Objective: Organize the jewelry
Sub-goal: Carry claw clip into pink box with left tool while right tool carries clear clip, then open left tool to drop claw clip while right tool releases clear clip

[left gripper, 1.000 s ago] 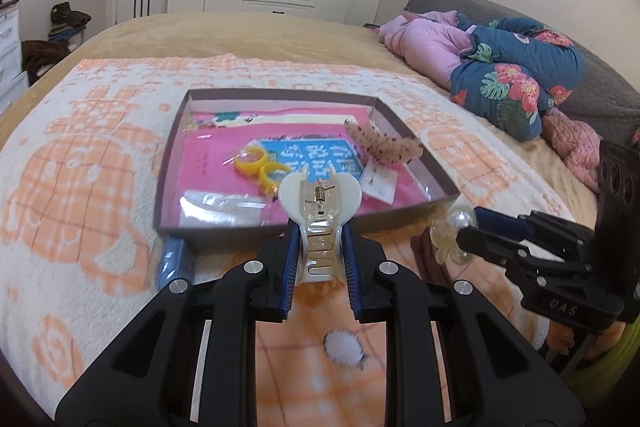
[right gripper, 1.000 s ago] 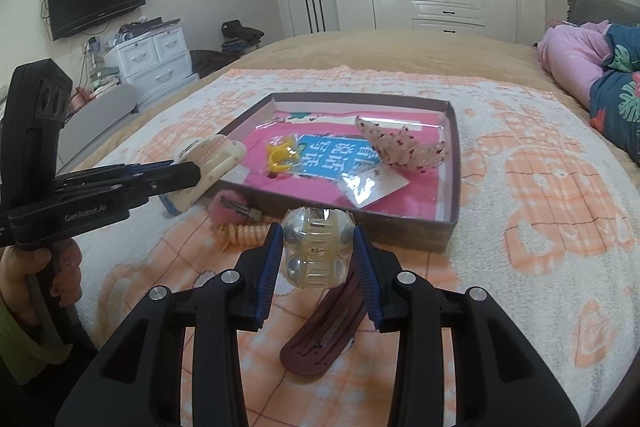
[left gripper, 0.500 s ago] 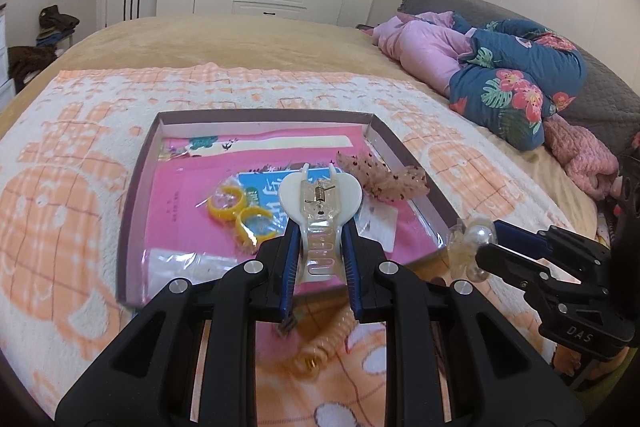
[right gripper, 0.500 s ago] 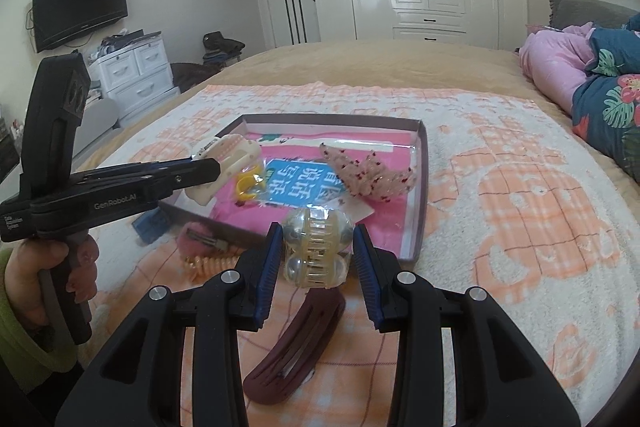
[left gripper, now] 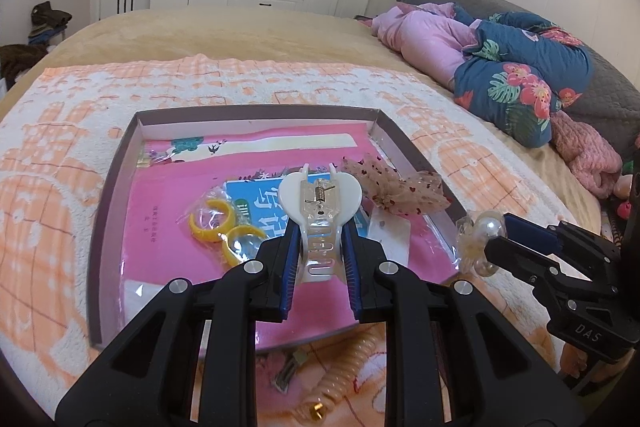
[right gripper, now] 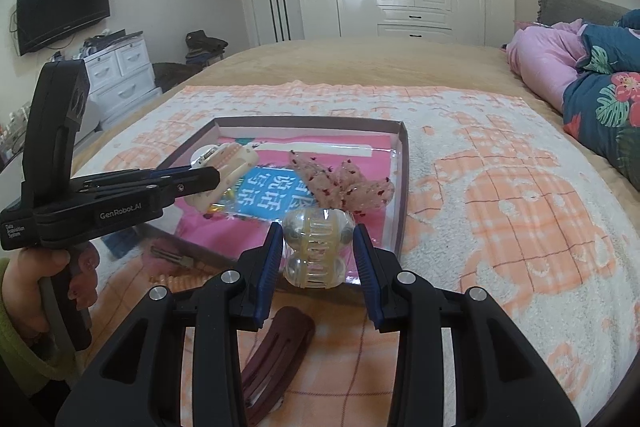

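Observation:
My left gripper (left gripper: 320, 259) is shut on a white heart-shaped hair claw (left gripper: 320, 203) and holds it over the near part of the shallow purple-walled box (left gripper: 120, 163). My right gripper (right gripper: 318, 255) is shut on a clear pearl hair claw (right gripper: 316, 251), held above the box's near right corner (right gripper: 400, 227); it also shows in the left wrist view (left gripper: 480, 235). In the box lie a pink book (left gripper: 168, 203), yellow rings (left gripper: 218, 223) and a sheer dotted bow (left gripper: 396, 187).
On the orange-and-white blanket (right gripper: 520, 207) in front of the box lie a dark red hair clip (right gripper: 276, 355), a peach spiral hair tie (left gripper: 340, 371) and a small metal clip (left gripper: 292, 367). Folded bedding (left gripper: 500, 67) lies at the far right.
Both grippers have risen and moved forward with their hair claws; the left claw has gone from in front of the box to above its inside. The right claw now hangs at the box's near right corner.

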A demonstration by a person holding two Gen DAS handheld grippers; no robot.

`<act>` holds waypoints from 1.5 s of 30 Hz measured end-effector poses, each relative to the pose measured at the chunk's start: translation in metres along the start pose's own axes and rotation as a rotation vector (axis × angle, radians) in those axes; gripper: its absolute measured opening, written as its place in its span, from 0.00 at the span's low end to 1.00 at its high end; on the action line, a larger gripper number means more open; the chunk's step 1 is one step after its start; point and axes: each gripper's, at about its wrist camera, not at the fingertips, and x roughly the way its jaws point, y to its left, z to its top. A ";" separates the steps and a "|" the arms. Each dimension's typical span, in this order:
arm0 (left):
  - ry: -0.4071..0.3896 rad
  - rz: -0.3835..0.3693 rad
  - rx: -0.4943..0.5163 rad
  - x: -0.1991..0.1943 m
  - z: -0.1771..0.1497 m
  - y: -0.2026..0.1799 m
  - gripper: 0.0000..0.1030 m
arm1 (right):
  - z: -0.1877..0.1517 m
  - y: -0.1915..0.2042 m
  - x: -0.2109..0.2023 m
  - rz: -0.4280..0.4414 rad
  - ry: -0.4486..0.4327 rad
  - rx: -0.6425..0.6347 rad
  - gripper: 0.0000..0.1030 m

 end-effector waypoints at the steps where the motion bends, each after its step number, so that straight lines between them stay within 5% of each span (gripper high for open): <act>1: 0.001 -0.001 -0.002 0.002 0.001 0.001 0.13 | 0.001 -0.001 0.003 -0.006 0.002 0.001 0.34; 30: 0.077 -0.018 -0.008 0.032 -0.011 0.005 0.14 | 0.021 -0.024 0.073 -0.121 0.050 0.018 0.34; 45: 0.085 -0.008 -0.021 0.031 -0.012 0.006 0.14 | 0.008 -0.025 0.054 -0.080 0.044 0.053 0.36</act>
